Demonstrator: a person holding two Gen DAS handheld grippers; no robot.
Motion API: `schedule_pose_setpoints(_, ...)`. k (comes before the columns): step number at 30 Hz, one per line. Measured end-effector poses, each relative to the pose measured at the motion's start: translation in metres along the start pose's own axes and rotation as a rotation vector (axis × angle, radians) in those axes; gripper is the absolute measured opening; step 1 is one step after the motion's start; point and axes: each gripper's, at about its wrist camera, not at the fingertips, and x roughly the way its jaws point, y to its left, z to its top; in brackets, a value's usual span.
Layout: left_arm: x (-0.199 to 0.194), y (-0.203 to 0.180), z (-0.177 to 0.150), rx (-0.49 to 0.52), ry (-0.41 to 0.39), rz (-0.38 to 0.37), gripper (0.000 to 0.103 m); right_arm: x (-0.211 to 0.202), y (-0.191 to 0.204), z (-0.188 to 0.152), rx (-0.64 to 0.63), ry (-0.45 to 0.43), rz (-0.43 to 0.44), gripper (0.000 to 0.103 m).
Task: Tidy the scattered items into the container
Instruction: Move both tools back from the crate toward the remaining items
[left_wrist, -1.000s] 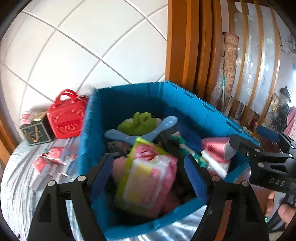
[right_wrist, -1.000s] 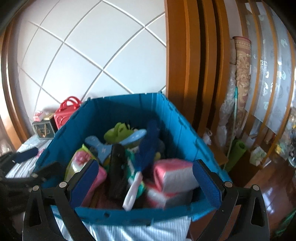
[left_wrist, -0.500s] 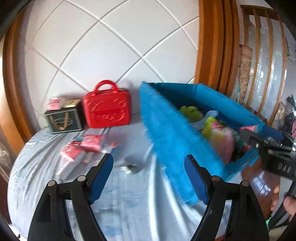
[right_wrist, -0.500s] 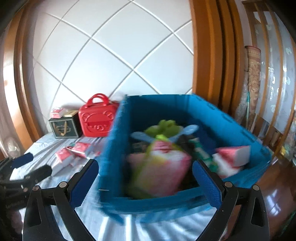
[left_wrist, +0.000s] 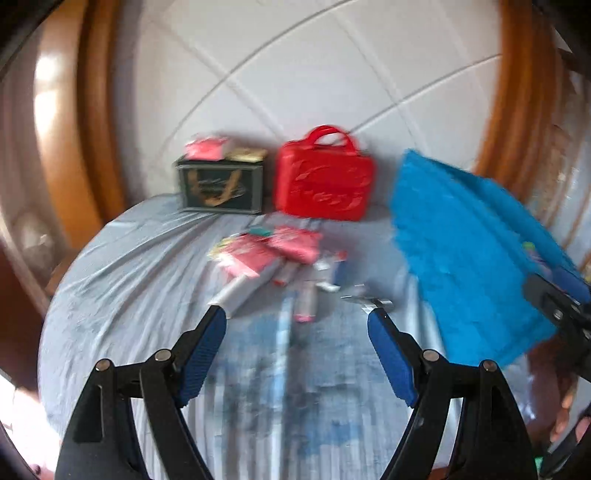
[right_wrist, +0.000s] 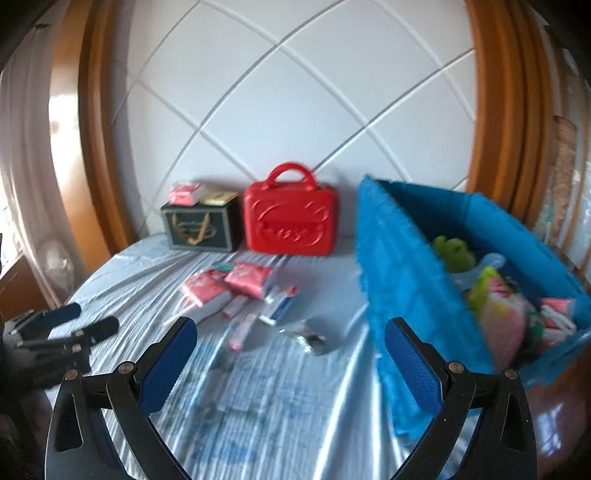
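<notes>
A blue crate (right_wrist: 402, 280) stands at the right of the bed, holding a green toy (right_wrist: 453, 252), pink packs and several other items. Left of it on the light blue sheet (right_wrist: 280, 387) lie pink tissue packs (right_wrist: 221, 282), tubes (right_wrist: 240, 330) and a small silver item (right_wrist: 312, 338). The same pile (left_wrist: 273, 254) and crate (left_wrist: 458, 254) show blurred in the left wrist view. My left gripper (left_wrist: 297, 321) hangs open and empty over the sheet short of the pile. My right gripper (right_wrist: 290, 330) is open and empty too, near the crate's left wall.
A red case (right_wrist: 290, 218) with a handle and a dark green box (right_wrist: 199, 223) with a pink pack on top stand against the white quilted headboard (right_wrist: 280, 92). Wooden frames (right_wrist: 495, 122) flank the headboard. The left gripper (right_wrist: 55, 332) shows at the right wrist view's left edge.
Both grippers swung left from over the crate to over the sheet. The crate slid to the right of both views, and the scattered pile came to the middle. The jaws stayed as wide.
</notes>
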Motion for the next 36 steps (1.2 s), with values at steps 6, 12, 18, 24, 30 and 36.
schedule_pose_setpoints(6,0.032,0.046,0.001,-0.063,0.015,0.088,0.079,0.051,0.007,-0.016,0.004,0.101,0.080,0.103)
schedule_pose_setpoints(12,0.100,0.063,-0.004,-0.031,0.060,0.187,0.079,0.135,-0.008,-0.038,0.026,0.236,0.119,0.103)
schedule_pose_setpoints(18,0.176,0.070,-0.016,-0.021,0.146,0.197,0.079,0.209,-0.003,-0.055,0.051,0.314,0.131,0.100)
schedule_pose_setpoints(24,0.245,0.080,-0.016,0.051,0.214,0.140,0.079,0.266,0.025,-0.060,0.090,0.373,0.176,0.090)
schedule_pose_setpoints(30,0.316,0.098,-0.016,0.108,0.267,0.082,0.079,0.331,0.057,-0.071,0.148,0.446,0.120,0.090)
schedule_pose_setpoints(36,0.365,0.111,-0.026,0.095,0.331,-0.005,0.079,0.388,0.077,-0.087,0.196,0.487,0.029,0.090)
